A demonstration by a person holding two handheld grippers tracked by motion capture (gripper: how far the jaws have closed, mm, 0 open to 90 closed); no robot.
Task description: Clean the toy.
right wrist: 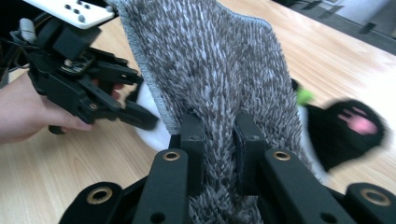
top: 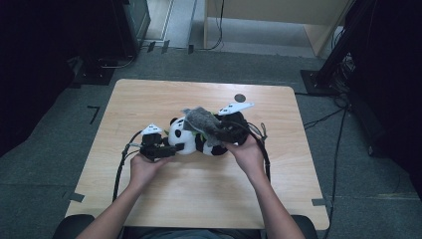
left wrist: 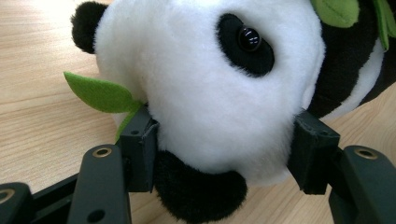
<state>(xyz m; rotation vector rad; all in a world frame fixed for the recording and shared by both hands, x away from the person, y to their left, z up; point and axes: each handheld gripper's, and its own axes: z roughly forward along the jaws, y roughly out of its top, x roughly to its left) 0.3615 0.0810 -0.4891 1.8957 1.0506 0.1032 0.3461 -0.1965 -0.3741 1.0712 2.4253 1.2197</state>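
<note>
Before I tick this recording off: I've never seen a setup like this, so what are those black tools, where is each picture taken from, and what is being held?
A person sits at a wooden table with a hand-held two-jaw gripper in each hand; there is no robot arm. The high view looks down from above the person's side. The other two pictures come from cameras riding on the grippers, looking along their black jaws. A plush panda lies on the table. The left gripper has the panda's head between its jaws, the pads against the white fur on both sides. The right gripper is shut on a shaggy grey cloth, lifted above the panda. A small dark round mark sits farther back on the table.
</note>
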